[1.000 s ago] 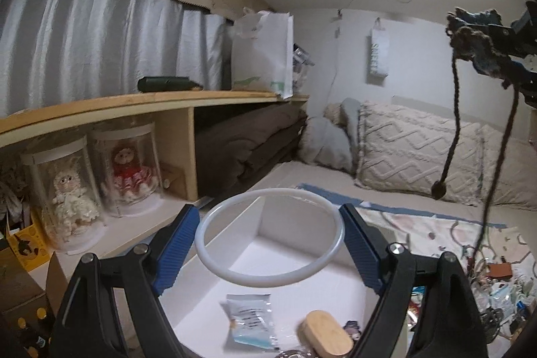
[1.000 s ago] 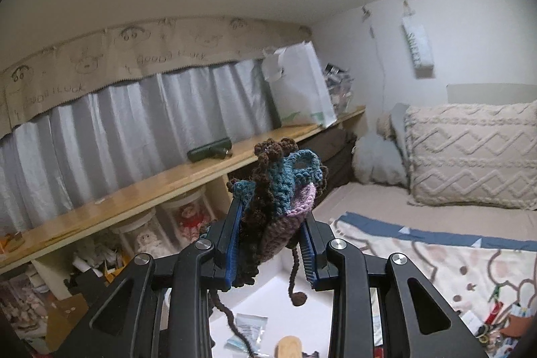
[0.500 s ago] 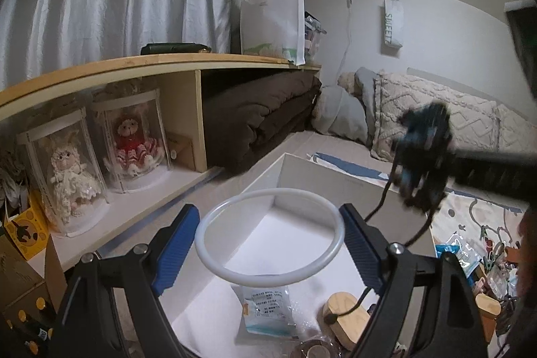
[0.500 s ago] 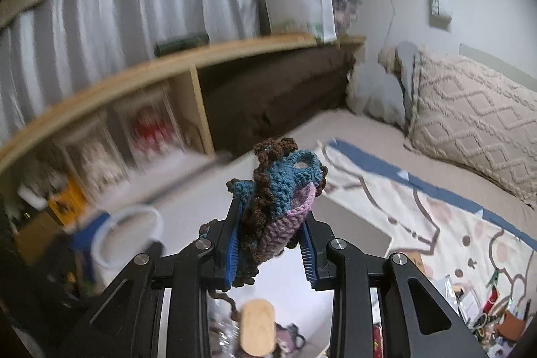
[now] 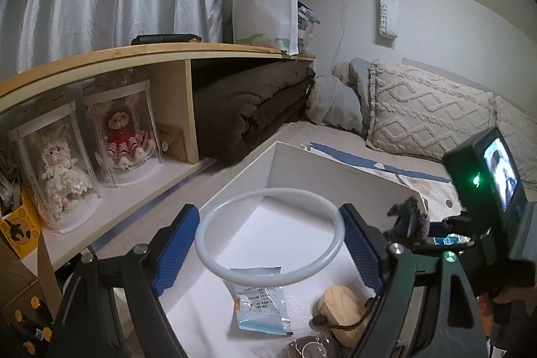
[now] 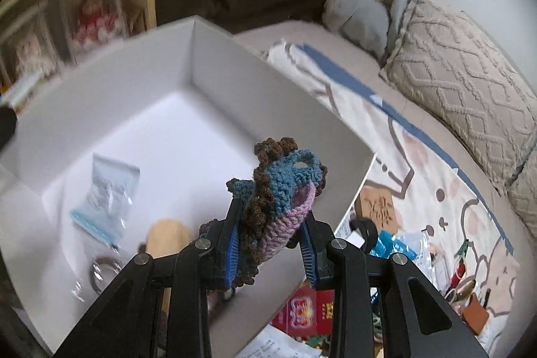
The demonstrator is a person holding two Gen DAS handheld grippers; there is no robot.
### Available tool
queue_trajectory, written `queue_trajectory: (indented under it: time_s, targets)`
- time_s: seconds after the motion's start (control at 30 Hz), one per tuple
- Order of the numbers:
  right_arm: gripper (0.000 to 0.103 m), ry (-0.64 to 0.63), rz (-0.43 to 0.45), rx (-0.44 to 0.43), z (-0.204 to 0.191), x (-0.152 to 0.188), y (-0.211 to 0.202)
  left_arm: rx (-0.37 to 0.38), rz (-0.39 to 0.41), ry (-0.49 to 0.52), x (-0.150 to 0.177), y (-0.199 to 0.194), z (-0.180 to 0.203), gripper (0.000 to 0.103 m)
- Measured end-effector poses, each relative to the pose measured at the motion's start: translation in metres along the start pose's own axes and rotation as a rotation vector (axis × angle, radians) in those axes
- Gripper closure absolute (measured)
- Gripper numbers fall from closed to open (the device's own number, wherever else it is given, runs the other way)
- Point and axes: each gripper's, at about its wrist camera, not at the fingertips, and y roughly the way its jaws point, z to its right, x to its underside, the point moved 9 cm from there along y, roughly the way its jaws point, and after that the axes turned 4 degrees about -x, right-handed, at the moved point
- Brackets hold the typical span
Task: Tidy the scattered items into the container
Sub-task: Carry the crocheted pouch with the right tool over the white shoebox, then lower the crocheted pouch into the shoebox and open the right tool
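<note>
Crocheted piece (image 6: 278, 210): brown, teal and lilac yarn, pinched between the blue pads of the right gripper (image 6: 272, 249), which hangs above the near right wall of the white box (image 6: 214, 62).

White ring (image 5: 270, 242): thin plastic hoop, clamped across its width between the pads of the left gripper (image 5: 270, 249), held over the box interior.

White box: open-topped, shallow, directly below and ahead of both grippers. Contents, all in the near part under the claws:
- clear sachet with a blue strip (image 6: 105, 193), left of the right gripper;
- pale wooden block (image 6: 167, 237), just left of the right gripper's fingers, with a dark cord lying across it in the left wrist view;
- roll of tape (image 6: 104, 269), nearest edge, partly blurred.

Loose clutter (image 6: 396, 244): packets and small objects on the patterned blanket (image 6: 419, 156), right of the right gripper, outside the box.

Cushion (image 6: 463, 62): cream, textured, beyond the blanket.
</note>
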Motion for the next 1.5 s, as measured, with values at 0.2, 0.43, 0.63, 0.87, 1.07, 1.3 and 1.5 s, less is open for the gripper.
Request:
queue_trajectory:
  time_s: [0.2,0.43,0.63,0.87,1.07,1.3,1.5]
  targets:
    - [0.072,-0.068,-0.067,0.012,-0.005,0.015,0.009,0.013,-0.018,0.021,0.005,0.005,0.008,0.018]
    - [0.063,-0.1,-0.063,0.021,-0.008,0.015,0.007,0.013,-0.035,0.036,0.01,0.01,0.01,0.018]
    - [0.059,-0.115,-0.059,0.024,-0.007,0.014,0.006,0.007,-0.053,0.032,0.014,0.017,0.006,0.018]
    - [0.018,-0.153,-0.041,-0.011,-0.018,0.013,-0.002,0.005,-0.065,0.026,0.016,0.021,0.002,0.018]
    - [0.018,-0.155,-0.025,0.034,-0.011,0.011,-0.007,0.0,-0.075,0.026,0.018,0.023,0.0,0.018]
    - [0.018,-0.126,0.008,0.069,0.001,0.008,-0.016,-0.017,-0.099,0.062,0.024,0.03,0.002,0.018]
    - [0.018,-0.137,0.01,0.036,-0.009,0.012,-0.017,-0.032,-0.13,0.101,0.029,0.033,0.005,0.018]
